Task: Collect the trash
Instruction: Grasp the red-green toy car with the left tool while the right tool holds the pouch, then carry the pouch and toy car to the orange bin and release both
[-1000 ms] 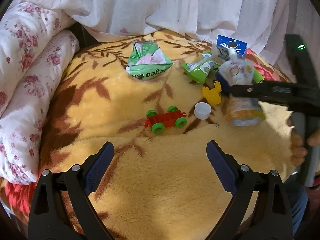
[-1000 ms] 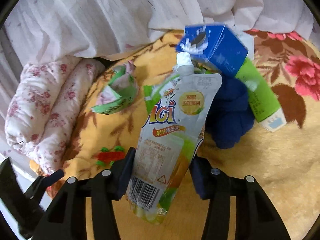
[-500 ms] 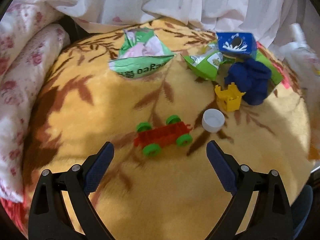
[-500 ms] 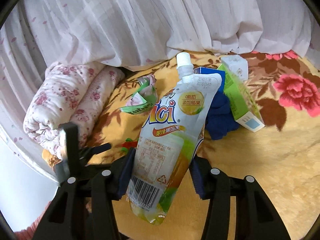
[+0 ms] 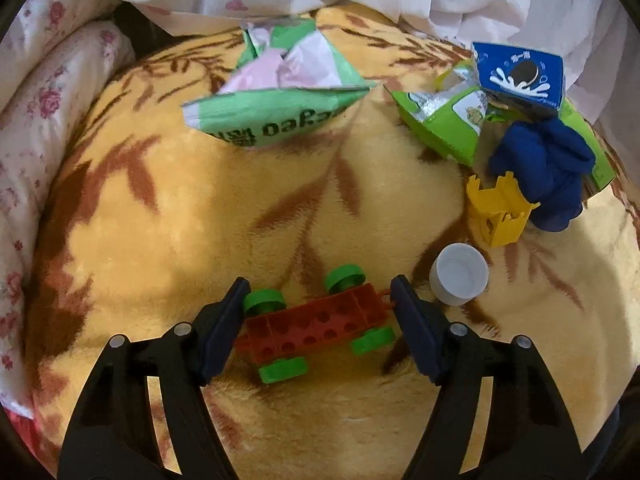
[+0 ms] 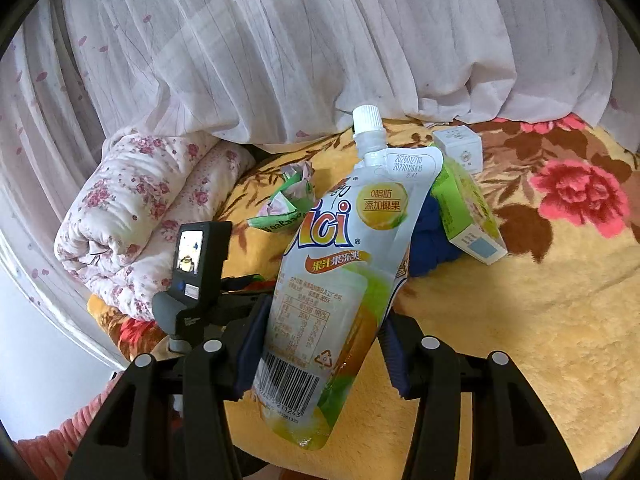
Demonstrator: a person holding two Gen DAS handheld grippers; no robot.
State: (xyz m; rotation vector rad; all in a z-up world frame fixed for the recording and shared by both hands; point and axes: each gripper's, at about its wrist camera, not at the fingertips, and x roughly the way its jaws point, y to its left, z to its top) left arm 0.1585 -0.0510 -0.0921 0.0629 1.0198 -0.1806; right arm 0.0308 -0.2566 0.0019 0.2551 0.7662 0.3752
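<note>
My left gripper (image 5: 318, 300) is low over the yellow blanket (image 5: 180, 220), and its jaws are closing. A red toy car with green wheels (image 5: 316, 326) lies between the pads, which stand right at its two ends without clearly pressing. A white bottle cap (image 5: 460, 276) lies just right of the right finger. My right gripper (image 6: 324, 324) is shut on a jelly drink pouch (image 6: 344, 248) and holds it upright above the bed. Trash lies farther back: a crumpled green snack bag (image 5: 276, 120), a green wrapper (image 5: 448, 128) and a blue cookie carton (image 5: 520, 76).
A dark blue cloth (image 5: 548, 172) and a yellow toy piece (image 5: 500, 212) lie at the right. A rolled floral quilt (image 6: 132, 216) borders the left side and a white curtain (image 6: 280, 40) hangs behind. A green box (image 6: 468, 212) and a small white box (image 6: 460, 148) lie beyond the pouch.
My left gripper moved forward and down onto the toy car, and its jaws narrowed around it. My right gripper rose and drew back with the pouch still held.
</note>
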